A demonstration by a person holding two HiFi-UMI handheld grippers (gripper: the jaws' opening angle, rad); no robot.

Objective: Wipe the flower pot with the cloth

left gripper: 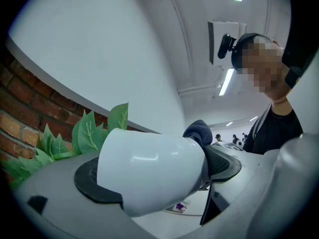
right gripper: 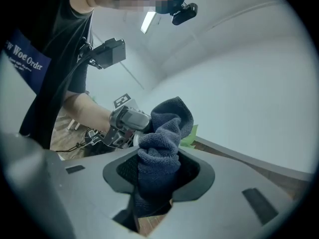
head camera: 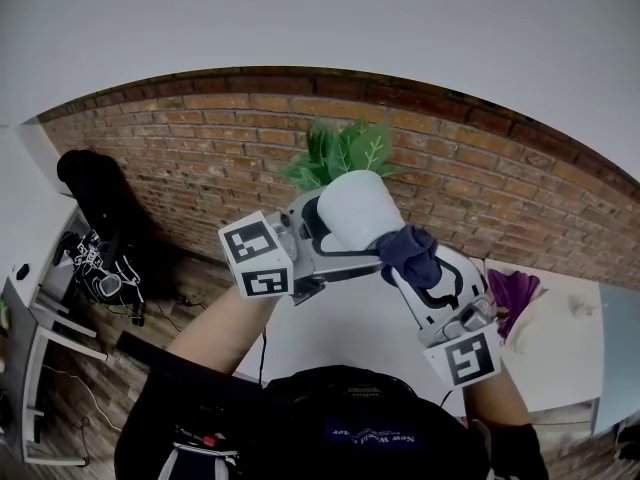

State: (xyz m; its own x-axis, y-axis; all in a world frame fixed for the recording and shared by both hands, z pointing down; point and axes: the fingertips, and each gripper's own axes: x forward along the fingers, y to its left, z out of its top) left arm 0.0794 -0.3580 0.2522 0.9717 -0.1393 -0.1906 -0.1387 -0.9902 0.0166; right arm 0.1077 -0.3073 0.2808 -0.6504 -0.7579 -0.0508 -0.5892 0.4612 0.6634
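Note:
A white flower pot [head camera: 358,209] with green leaves [head camera: 340,153] is held up in the air, tilted, in front of the brick wall. My left gripper [head camera: 318,230] is shut on the pot [left gripper: 149,168], which fills the space between its jaws; the leaves [left gripper: 89,133] stick out at the left. My right gripper [head camera: 408,258] is shut on a dark blue cloth [head camera: 411,251], and the cloth touches the pot's lower right side. In the right gripper view the bunched cloth [right gripper: 160,153] sits between the jaws, with the left gripper [right gripper: 127,123] just behind it.
A white table [head camera: 545,358] lies below, with a purple object [head camera: 515,293] on its right part. A brick wall [head camera: 200,158] stands behind. At the left are a dark chair [head camera: 95,193] and a white shelf unit [head camera: 30,368] on a wooden floor.

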